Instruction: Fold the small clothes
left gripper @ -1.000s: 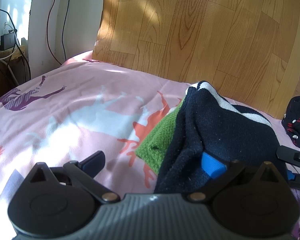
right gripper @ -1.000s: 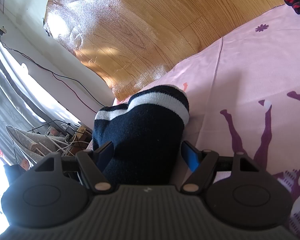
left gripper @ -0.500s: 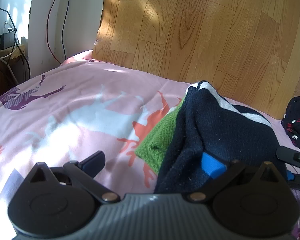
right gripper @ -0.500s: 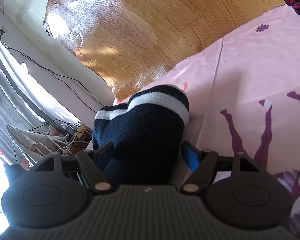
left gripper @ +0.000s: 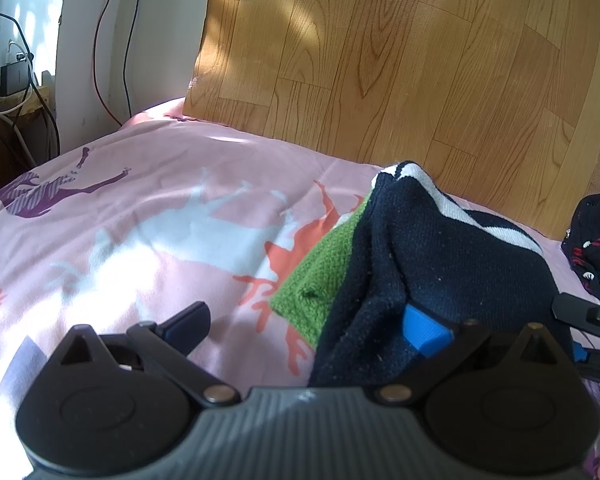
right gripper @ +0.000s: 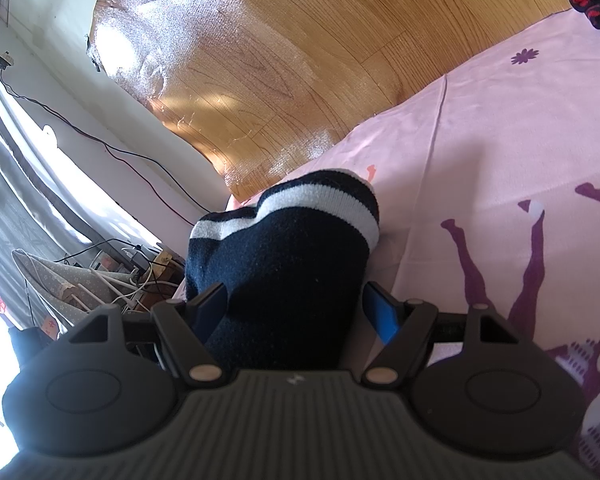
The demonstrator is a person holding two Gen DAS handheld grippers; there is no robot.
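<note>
Navy sock w/ white stripes (right gripper: 288, 248) lies bunched on the bed's pink sheet (left gripper: 148, 216), close to the wood-pattern board (left gripper: 380, 60) at the far edge. Its striped cuff points toward that board. Under its left side a green knit piece (left gripper: 320, 280) pokes out, flat on the sheet, partly covered by the navy fabric.

Right tool (right gripper: 296, 312): jaws spread wide, one blue pad each side of the sock's near end. Left pad touches the fabric; right pad stands a bit off it w/ sheet showing in the gap, so no squeeze, not gripping.

Left tool (left gripper: 312, 326): also wide open. Its right blue pad is tucked against/into a fold of the navy knit; its left finger sits over bare sheet, well apart from the cloth. Nothing clamped.

Sheet has animal silhouettes in purple, pale blue and orange. Another dark garment w/ red & white marks (left gripper: 596, 240) lies off to the right on the bed, apart from the sock. Beyond the bed's left side: white wall, cables (left gripper: 100, 40), a power strip area, sun glare.
</note>
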